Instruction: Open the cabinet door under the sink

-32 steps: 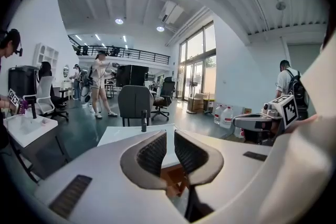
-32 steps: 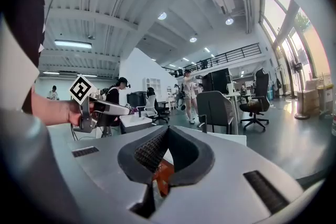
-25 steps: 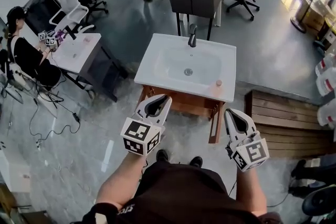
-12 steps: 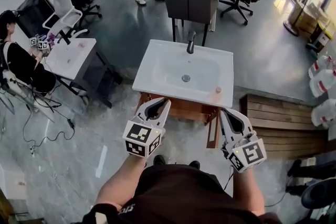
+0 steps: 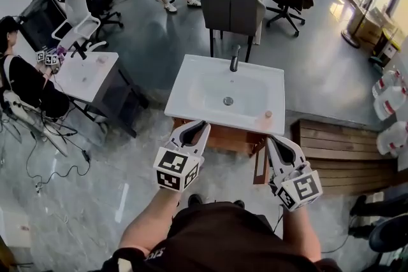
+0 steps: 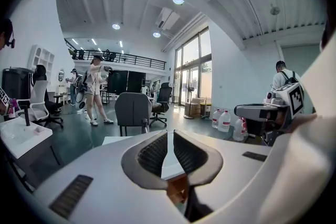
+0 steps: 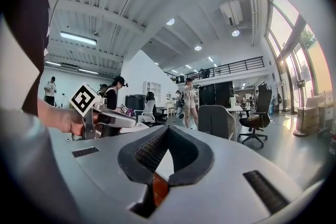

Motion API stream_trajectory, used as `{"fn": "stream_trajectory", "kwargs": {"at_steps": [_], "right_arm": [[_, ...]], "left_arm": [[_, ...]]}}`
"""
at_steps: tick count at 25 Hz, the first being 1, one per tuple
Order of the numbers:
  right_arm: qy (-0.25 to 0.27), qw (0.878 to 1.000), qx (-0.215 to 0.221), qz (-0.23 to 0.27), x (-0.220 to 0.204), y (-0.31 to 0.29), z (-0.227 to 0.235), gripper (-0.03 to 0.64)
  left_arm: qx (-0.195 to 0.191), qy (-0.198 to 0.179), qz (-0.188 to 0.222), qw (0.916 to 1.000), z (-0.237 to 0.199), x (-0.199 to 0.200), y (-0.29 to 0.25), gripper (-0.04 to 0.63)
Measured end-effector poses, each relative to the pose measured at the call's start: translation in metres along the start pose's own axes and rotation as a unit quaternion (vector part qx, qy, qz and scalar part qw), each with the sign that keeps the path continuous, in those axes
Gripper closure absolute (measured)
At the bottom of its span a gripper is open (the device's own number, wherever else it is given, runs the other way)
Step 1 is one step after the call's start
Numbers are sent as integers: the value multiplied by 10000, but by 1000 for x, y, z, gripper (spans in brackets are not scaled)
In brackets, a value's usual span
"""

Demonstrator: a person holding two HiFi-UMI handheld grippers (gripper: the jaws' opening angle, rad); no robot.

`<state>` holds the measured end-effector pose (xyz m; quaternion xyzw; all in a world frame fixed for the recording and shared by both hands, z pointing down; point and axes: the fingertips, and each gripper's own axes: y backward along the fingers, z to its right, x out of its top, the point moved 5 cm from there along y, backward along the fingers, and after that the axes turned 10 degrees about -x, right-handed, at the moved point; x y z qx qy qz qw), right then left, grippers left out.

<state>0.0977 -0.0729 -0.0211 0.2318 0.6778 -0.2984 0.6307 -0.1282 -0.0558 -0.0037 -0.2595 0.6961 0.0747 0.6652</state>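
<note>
A white sink (image 5: 191,89) with a dark faucet (image 5: 234,58) sits on a wooden cabinet (image 5: 223,137) in the middle of the head view. A narrow wooden panel (image 5: 260,165) stands out at the cabinet's right front; I cannot tell whether it is a door ajar. My left gripper (image 5: 196,127) hangs just before the cabinet's left front, its jaws a narrow slit apart with nothing between them (image 6: 168,132). My right gripper (image 5: 276,139) is near the right front corner, shut and empty (image 7: 168,127). Neither touches the cabinet.
A grey chair (image 5: 233,3) stands behind the sink. A white desk (image 5: 89,70) and a seated person (image 5: 22,76) are at the left, with cables (image 5: 44,156) on the floor. At the right lie a slatted wooden platform (image 5: 347,153) and water jugs (image 5: 389,99).
Both grippers have come closer to the cabinet's front edge, and the head view has shifted slightly. The jaws look the same as before.
</note>
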Motion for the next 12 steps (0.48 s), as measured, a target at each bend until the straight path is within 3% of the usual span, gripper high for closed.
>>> {"fn": "stream_trajectory", "kwargs": {"at_steps": [12], "right_arm": [[-103,9999,75,-71,-9,-2,-3,606]], "left_arm": [[152,134,-100,9997,-8,-12,11,546]]}}
